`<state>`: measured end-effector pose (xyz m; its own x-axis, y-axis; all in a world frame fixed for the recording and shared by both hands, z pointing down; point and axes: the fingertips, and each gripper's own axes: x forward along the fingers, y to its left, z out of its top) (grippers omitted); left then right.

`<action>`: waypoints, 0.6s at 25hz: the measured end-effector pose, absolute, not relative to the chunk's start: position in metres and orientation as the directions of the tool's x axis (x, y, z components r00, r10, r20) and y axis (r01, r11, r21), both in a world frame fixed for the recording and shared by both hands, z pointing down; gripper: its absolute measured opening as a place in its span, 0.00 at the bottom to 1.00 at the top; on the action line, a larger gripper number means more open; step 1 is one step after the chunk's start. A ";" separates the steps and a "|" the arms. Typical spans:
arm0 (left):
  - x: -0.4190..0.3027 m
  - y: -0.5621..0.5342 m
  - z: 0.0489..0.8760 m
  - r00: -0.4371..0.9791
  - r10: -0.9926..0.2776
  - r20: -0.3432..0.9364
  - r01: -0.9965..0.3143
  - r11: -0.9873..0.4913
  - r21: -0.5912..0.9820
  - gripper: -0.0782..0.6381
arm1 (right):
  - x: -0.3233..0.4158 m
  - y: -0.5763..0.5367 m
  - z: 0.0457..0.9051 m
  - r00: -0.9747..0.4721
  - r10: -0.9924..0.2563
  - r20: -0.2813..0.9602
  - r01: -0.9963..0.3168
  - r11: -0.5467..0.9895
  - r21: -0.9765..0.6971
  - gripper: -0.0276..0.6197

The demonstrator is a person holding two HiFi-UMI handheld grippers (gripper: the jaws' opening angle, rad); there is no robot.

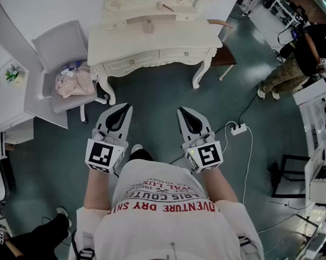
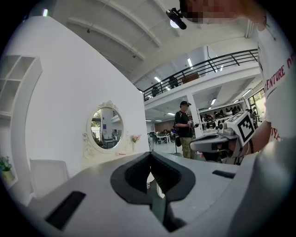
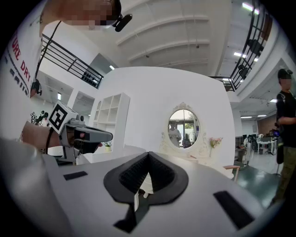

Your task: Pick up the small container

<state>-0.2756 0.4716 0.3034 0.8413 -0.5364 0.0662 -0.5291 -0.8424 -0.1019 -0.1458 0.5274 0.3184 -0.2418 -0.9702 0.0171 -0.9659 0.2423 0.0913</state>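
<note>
We record the left gripper (image 1: 122, 108) and the right gripper (image 1: 184, 110) held side by side at waist height, near each other but not touching, both pointing to 12 o'clock. In the left gripper view the dark padded fingers (image 2: 134, 173) are closed tip to tip with nothing between them. In the right gripper view the fingers (image 3: 132, 176) are likewise closed on nothing.

The small pale pink container (image 1: 149, 26) stands on the cream-white carved bench (image 1: 172, 43), at 12 o'clock from both grippers and well apart from them. It sits toward the back of the top, just in front of the raised drawer tier (it is too small for us to make out its shape). An oval mirror in an ornate white frame (image 2: 105, 127) rises at the back of the bench.

At 11 o'clock from the person, a white upholstered chair (image 1: 59, 44) stands beside the bench's left end and carries a crumpled pink cloth bundle (image 1: 74, 82) on its seat. A white power strip (image 1: 238, 128) lies on the grey-green floor (image 1: 154, 94) at 3 o'clock of the right gripper, with cables running from it. A second person in dark top and camouflage trousers (image 1: 301, 57) stands at 1 o'clock, well apart.
</note>
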 end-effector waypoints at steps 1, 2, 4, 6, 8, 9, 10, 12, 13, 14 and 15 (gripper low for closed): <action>-0.275 0.472 0.304 0.843 -0.534 0.065 -0.526 -0.844 -0.104 0.12 | -0.145 0.527 0.319 -0.242 -0.970 0.016 -0.966 0.242 0.092 0.04; -0.274 0.472 0.304 0.845 -0.532 0.064 -0.524 -0.845 -0.105 0.12 | -0.145 0.527 0.319 -0.242 -0.970 0.015 -0.966 0.242 0.092 0.04; -0.272 0.473 0.304 0.847 -0.527 0.061 -0.520 -0.848 -0.107 0.12 | -0.144 0.526 0.319 -0.244 -0.970 0.012 -0.965 0.244 0.091 0.04; -0.271 0.475 0.304 0.849 -0.525 0.061 -0.518 -0.849 -0.106 0.12 | -0.144 0.527 0.319 -0.245 -0.969 0.011 -0.965 0.245 0.089 0.04; -0.270 0.476 0.305 0.849 -0.524 0.061 -0.518 -0.850 -0.099 0.12 | -0.144 0.529 0.321 -0.245 -0.969 0.010 -0.966 0.245 0.085 0.04; -0.269 0.477 0.306 0.850 -0.523 0.059 -0.517 -0.851 -0.094 0.12 | -0.144 0.531 0.322 -0.245 -0.969 0.010 -0.966 0.245 0.082 0.04; -0.268 0.478 0.306 0.851 -0.522 0.057 -0.517 -0.852 -0.090 0.12 | -0.143 0.532 0.322 -0.244 -0.970 0.008 -0.967 0.244 0.079 0.04; -0.264 0.481 0.306 0.854 -0.518 0.052 -0.514 -0.854 -0.084 0.12 | -0.139 0.536 0.323 -0.236 -0.972 0.004 -0.969 0.236 0.071 0.04; -0.262 0.481 0.306 0.855 -0.516 0.050 -0.511 -0.856 -0.079 0.12 | -0.136 0.537 0.324 -0.230 -0.973 0.001 -0.971 0.229 0.067 0.04; -0.260 0.481 0.307 0.857 -0.512 0.049 -0.509 -0.858 -0.072 0.12 | -0.134 0.537 0.325 -0.223 -0.975 0.000 -0.973 0.223 0.065 0.04; -0.257 0.481 0.309 0.859 -0.509 0.050 -0.506 -0.860 -0.064 0.12 | -0.131 0.537 0.326 -0.218 -0.976 0.001 -0.974 0.218 0.064 0.04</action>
